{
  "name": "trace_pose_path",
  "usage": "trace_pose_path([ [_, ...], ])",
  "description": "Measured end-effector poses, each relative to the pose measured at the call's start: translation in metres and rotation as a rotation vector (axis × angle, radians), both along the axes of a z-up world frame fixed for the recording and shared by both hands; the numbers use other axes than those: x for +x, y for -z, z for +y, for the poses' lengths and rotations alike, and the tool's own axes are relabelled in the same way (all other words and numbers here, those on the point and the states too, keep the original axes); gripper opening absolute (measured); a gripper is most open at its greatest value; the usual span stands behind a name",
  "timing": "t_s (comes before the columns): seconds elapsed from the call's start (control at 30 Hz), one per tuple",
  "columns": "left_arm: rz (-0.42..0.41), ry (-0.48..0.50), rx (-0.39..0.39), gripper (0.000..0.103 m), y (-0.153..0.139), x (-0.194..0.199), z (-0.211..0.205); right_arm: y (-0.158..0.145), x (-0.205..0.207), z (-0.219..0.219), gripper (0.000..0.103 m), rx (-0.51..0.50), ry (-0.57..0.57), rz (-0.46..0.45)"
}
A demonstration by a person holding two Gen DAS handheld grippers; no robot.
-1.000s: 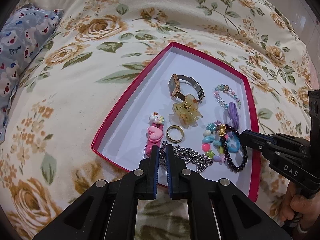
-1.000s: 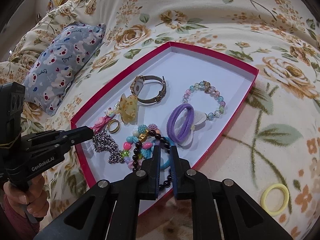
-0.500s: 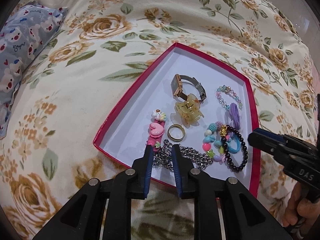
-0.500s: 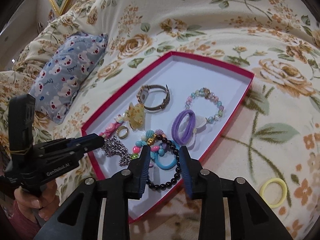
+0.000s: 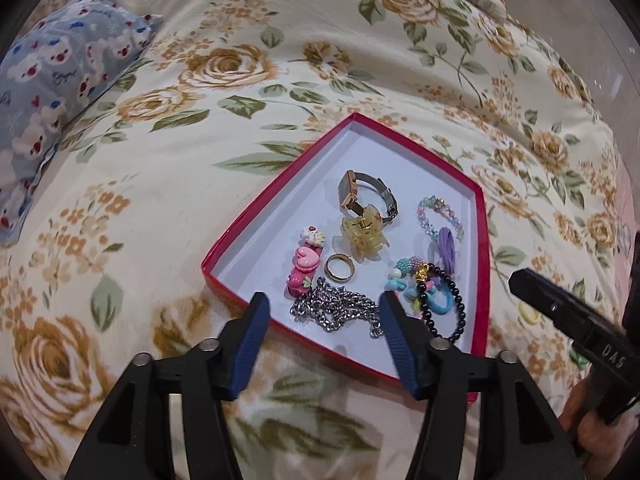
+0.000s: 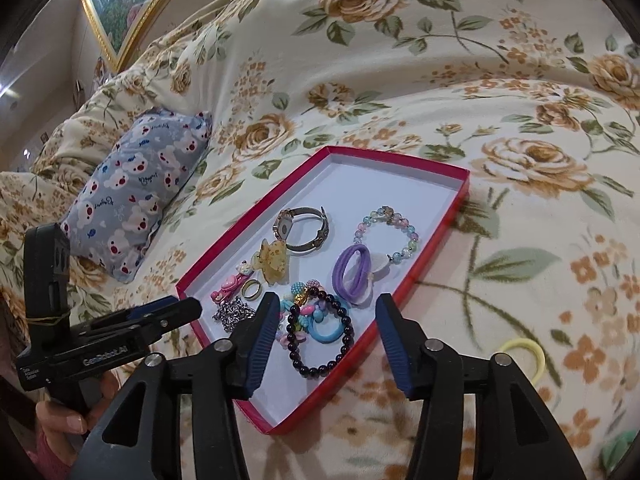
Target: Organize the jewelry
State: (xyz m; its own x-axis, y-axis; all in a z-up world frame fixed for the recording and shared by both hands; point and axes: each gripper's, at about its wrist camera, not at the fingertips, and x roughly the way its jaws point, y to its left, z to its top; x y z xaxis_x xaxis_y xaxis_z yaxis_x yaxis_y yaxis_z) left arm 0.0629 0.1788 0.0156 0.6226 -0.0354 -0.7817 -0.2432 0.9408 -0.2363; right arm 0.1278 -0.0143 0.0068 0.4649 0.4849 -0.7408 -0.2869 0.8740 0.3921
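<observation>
- Both grippers are backing away from the red box [image 5: 482, 276] and opening. A second ago they were shut tight, down close over the jewelry.
- Now the left gripper [image 5: 322, 314] is hanging wide open, holding nothing, above the near edge of the box, over the silver chain [image 5: 340, 312].
- Its partner, the right gripper [image 6: 326, 322], is wide open and empty too, with the black bead bracelet [image 6: 320, 336] lying between its fingers in its own view.
- All of this is sitting on a flowery bed cover [image 5: 180, 180], next to a blue teddy-bear pillow [image 6: 136, 192].
- Inside the box are lying a watch [image 5: 366, 196], a yellow hair claw [image 5: 362, 234], a gold ring [image 5: 339, 268], a pink hair clip [image 5: 304, 268], a pastel bead bracelet [image 6: 386, 232] and a purple hair tie [image 6: 352, 272].
- One yellow hair tie [image 6: 524, 354] is lying outside, on the cover, near the right side of the box.
- It looks like the sorting is nearly done, and the hands are resting between picks.
- Next, the right gripper probably needs to swing over to the yellow hair tie, close on its thin loop, and carry it into the box.
</observation>
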Motion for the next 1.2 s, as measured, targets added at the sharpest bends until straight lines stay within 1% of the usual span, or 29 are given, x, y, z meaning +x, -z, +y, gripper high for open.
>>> trace_pose_path([
  [0.03,-0.010,-0.014,-0.008,0.066,-0.001,-0.005,0.000,0.000,-0.003,-0.001,0.060,0.010,0.002,-0.003],
  [0.07,-0.016,-0.020,-0.012,0.068,-0.003,-0.008,0.000,0.000,-0.006,-0.002,0.064,0.018,0.001,-0.007],
  [0.13,-0.021,-0.037,-0.017,0.077,-0.005,-0.016,0.001,0.000,-0.010,-0.001,0.065,0.023,-0.002,-0.013],
  [0.2,-0.032,-0.053,-0.019,0.079,-0.007,-0.025,0.001,0.000,-0.014,-0.002,0.066,0.030,-0.005,-0.011],
  [0.33,-0.034,-0.096,-0.009,0.082,-0.009,-0.044,0.003,-0.001,-0.021,-0.004,0.076,0.044,0.000,-0.011],
  [0.5,-0.022,-0.118,-0.003,0.083,-0.013,-0.057,0.005,-0.006,-0.034,-0.004,0.081,0.030,-0.023,-0.019],
  [0.6,-0.023,-0.111,0.039,0.083,-0.018,-0.064,0.001,-0.013,-0.042,-0.004,0.085,0.020,-0.038,-0.033],
  [0.67,-0.037,-0.098,0.089,0.084,-0.026,-0.068,-0.005,-0.020,-0.044,-0.005,0.088,0.021,-0.047,-0.036],
  [0.73,-0.057,-0.086,0.137,0.090,-0.035,-0.073,-0.010,-0.031,-0.045,-0.005,0.090,0.007,-0.066,-0.056],
  [0.77,-0.073,-0.079,0.164,0.092,-0.041,-0.076,-0.014,-0.041,-0.045,-0.004,0.093,-0.016,-0.078,-0.078],
  [0.8,-0.091,-0.074,0.189,0.099,-0.047,-0.078,-0.017,-0.048,-0.045,-0.003,0.095,-0.032,-0.086,-0.096],
  [0.83,-0.108,-0.071,0.216,0.102,-0.053,-0.080,-0.020,-0.055,-0.046,-0.003,0.099,-0.047,-0.092,-0.115],
  [0.87,-0.119,-0.073,0.243,0.102,-0.056,-0.082,-0.023,-0.065,-0.047,-0.002,0.103,-0.071,-0.094,-0.147],
  [0.9,-0.127,-0.076,0.280,0.102,-0.060,-0.083,-0.027,-0.070,-0.048,-0.002,0.103,-0.087,-0.094,-0.169],
  [0.97,-0.127,-0.083,0.316,0.102,-0.057,-0.086,-0.033,-0.074,-0.050,0.000,0.103,-0.121,-0.091,-0.195],
  [1.03,-0.120,-0.091,0.307,0.102,-0.052,-0.090,-0.036,-0.070,-0.052,0.001,0.103,-0.132,-0.088,-0.191],
  [1.13,-0.103,-0.108,0.274,0.102,-0.042,-0.094,-0.038,-0.053,-0.059,0.002,0.103,-0.123,-0.079,-0.164],
  [1.2,-0.088,-0.115,0.276,0.102,-0.037,-0.092,-0.036,-0.044,-0.063,0.004,0.103,-0.126,-0.080,-0.150],
])
